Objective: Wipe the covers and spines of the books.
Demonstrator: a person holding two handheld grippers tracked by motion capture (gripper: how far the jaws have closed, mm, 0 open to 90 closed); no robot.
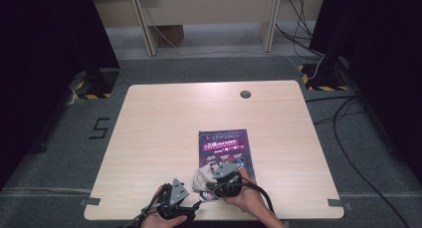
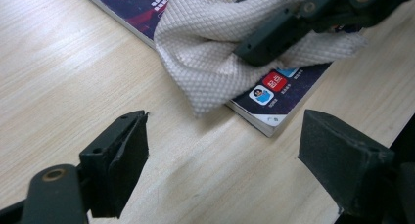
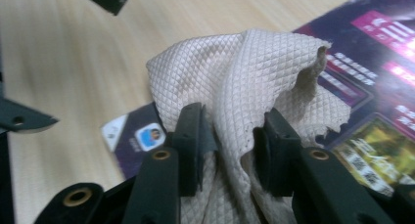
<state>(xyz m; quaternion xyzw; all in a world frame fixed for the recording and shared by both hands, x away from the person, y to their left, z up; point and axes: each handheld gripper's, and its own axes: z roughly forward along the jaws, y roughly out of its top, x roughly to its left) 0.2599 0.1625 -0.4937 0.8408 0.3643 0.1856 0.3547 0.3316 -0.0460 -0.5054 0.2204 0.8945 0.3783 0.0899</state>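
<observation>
A dark purple magazine lies flat on the wooden table, near its front edge. A beige waffle-weave cloth is bunched over the magazine's near left corner. My right gripper is shut on the cloth. In the right gripper view a fold of the cloth is pinched between the pads of the right gripper, with the magazine behind. My left gripper hovers just left of the cloth. Its jaws stand wide open over bare wood in the left gripper view, facing the cloth and the magazine's corner.
A round cable hole sits near the table's far edge. Cables trail over the grey floor to the right. Dark partitions stand on both sides, and wooden furniture legs stand beyond the table.
</observation>
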